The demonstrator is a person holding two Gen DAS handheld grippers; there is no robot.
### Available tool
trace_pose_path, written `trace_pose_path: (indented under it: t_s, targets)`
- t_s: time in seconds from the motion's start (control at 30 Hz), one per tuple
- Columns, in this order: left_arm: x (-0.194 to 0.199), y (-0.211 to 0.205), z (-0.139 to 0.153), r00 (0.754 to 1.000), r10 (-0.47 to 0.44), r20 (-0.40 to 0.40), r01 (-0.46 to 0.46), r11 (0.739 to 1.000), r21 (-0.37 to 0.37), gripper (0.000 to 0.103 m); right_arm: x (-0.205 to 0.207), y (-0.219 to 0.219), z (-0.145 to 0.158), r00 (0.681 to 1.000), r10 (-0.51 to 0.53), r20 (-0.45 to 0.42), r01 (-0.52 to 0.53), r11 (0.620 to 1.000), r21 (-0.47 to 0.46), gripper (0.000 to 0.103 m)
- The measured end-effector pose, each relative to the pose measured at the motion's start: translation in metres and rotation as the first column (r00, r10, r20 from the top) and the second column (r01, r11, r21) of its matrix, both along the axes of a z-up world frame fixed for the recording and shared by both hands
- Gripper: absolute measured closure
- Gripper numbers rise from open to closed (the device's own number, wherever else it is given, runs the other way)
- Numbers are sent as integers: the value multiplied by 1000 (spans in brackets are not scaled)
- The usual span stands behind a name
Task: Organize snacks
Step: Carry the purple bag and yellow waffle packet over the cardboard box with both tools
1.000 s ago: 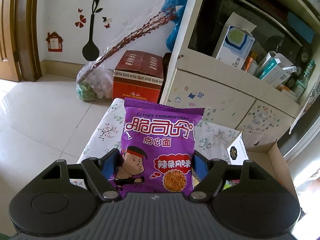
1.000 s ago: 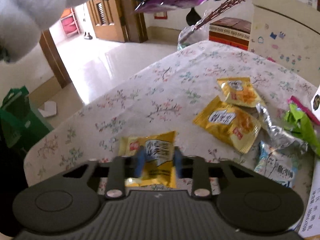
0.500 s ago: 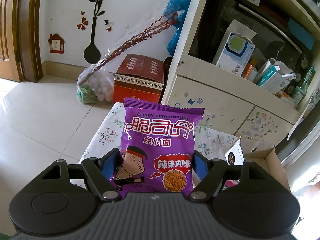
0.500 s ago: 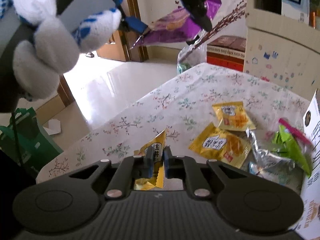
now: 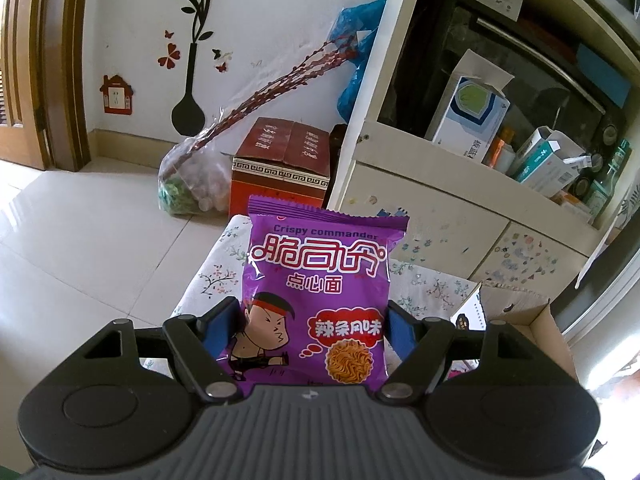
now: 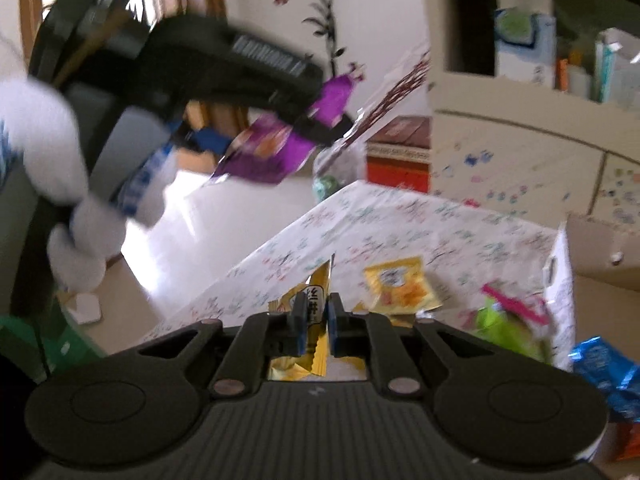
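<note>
In the left wrist view, the left gripper (image 5: 314, 330) clamps a purple noodle packet (image 5: 320, 292) by its sides, upright above the flowered table (image 5: 424, 284), near the cardboard box (image 5: 532, 320).

In the right wrist view, the right gripper (image 6: 316, 318) is pinched tight on a yellow packet (image 6: 316, 300), clear of the table (image 6: 400, 224). Another yellow packet (image 6: 400, 286) lies there. A gloved hand (image 6: 60, 168) carries the left gripper (image 6: 276, 132).
</note>
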State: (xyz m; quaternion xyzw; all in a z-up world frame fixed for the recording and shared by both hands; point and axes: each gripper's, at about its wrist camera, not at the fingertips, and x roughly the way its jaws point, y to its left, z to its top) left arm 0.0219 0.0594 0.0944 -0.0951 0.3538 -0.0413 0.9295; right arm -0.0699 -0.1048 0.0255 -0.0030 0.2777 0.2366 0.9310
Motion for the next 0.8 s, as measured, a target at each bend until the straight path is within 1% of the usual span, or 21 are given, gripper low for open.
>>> trace_pose_path:
  t_s: [0.3, 0.57, 0.8]
  targets:
    - [-4, -10, 7, 1000, -18, 21, 18, 1000, 4, 22, -13, -43, 43, 988, -123, 90, 116, 990, 82, 93]
    - [-7, -25, 13, 999, -38, 35, 38, 999, 6, 22, -27, -80, 74, 962, -221, 162, 200, 970, 136, 93]
    - [-8, -51, 14, 995, -89, 45, 88, 996, 10, 22, -35, -110, 91, 931, -313, 188, 280, 943, 182, 93]
